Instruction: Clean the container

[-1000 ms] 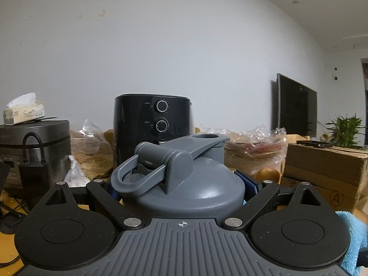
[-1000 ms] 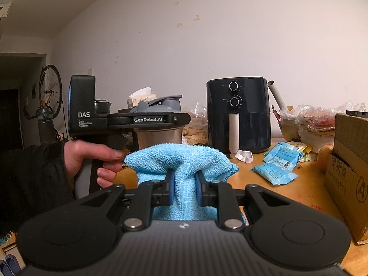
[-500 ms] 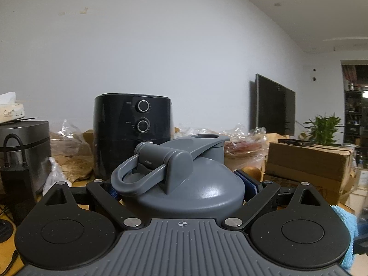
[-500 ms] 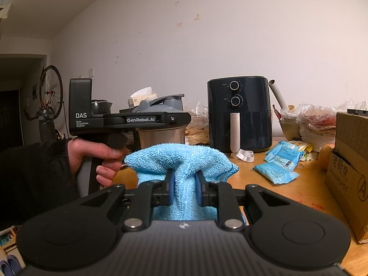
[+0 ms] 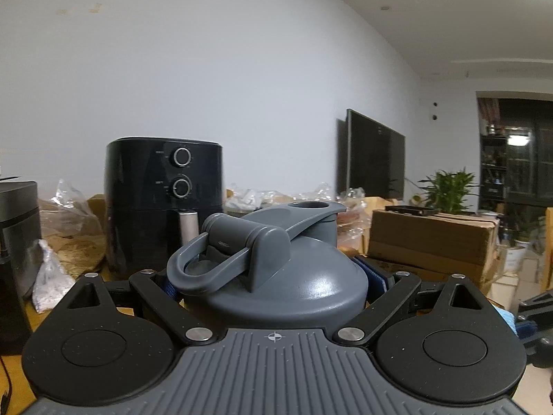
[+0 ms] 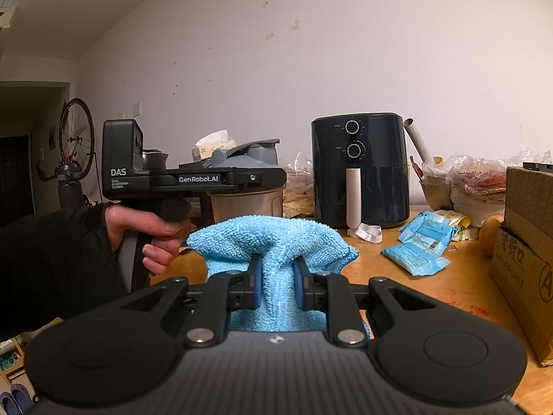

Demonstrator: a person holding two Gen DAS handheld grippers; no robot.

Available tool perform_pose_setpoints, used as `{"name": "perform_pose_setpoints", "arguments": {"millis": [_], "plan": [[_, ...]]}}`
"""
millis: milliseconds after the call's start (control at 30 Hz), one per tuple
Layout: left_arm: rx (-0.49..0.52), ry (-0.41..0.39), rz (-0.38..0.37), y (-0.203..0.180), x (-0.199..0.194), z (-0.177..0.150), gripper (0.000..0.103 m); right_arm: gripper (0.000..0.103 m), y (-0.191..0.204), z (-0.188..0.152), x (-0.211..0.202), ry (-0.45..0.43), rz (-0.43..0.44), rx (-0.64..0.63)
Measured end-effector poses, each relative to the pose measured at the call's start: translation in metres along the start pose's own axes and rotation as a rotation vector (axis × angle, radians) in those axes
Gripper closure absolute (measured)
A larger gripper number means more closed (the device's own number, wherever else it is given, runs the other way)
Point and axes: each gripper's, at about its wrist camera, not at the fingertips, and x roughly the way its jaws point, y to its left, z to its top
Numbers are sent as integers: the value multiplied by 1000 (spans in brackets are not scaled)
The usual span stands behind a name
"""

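The left claw (image 5: 273,282) grips a container (image 5: 287,276) by its sides just under the grey lid; the blue pads (image 5: 375,276) press against it from both sides, so the claw stands wide around it. The lid's flip cap is raised and its carry loop hangs toward the camera. From the right wrist view the container (image 6: 247,173) is held upright above the counter (image 6: 449,276), its clear brownish body visible below the claw, and a person's hand (image 6: 145,231) in a dark sleeve grasps the handle. The right claw (image 6: 276,285) is narrow, pinching a bunched light-blue cloth (image 6: 273,245) just beside and below the container, not touching it. A black air fryer (image 6: 359,169) with 2 dials stands behind, blue packets (image 6: 418,245) lie nearby, and a cardboard box (image 6: 525,242) sits at the right.
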Motion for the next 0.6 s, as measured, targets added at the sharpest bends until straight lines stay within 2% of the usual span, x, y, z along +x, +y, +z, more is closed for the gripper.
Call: {"name": "perform_pose_setpoints", "arguments": {"millis": [600], "plan": [[13, -4, -127, 12, 6, -1, 8, 87, 4, 1, 0, -6, -1, 4]]}}
